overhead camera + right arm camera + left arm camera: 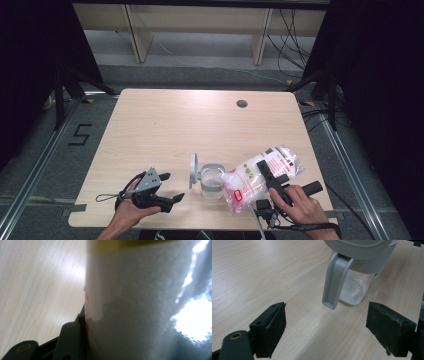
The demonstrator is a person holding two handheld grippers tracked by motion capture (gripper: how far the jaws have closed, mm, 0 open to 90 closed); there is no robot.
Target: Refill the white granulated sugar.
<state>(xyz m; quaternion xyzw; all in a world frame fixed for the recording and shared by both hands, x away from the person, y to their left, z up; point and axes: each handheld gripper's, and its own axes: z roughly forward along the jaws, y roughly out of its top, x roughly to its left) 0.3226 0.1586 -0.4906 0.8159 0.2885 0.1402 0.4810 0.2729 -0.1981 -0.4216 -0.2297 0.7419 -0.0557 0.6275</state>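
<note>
A clear bag of white granules (246, 181) with red print lies tilted near the table's front right, its lower corner at the mouth of a small glass jar (212, 185). My right gripper (266, 173) is shut on the bag across its middle. In the right gripper view the bag (140, 302) presses against the left finger (71, 340). The jar (358, 283) has a grey rim, a flipped-up grey lid (193, 170) and a little white powder at its bottom. My left gripper (172, 187) stands open just left of the jar, nothing between its fingers (272, 327).
The wooden table (165, 125) has a round cable hole (242, 103) at the back right. Its front edge runs just below both hands. Black stands flank the table, and pale shelving stands beyond it.
</note>
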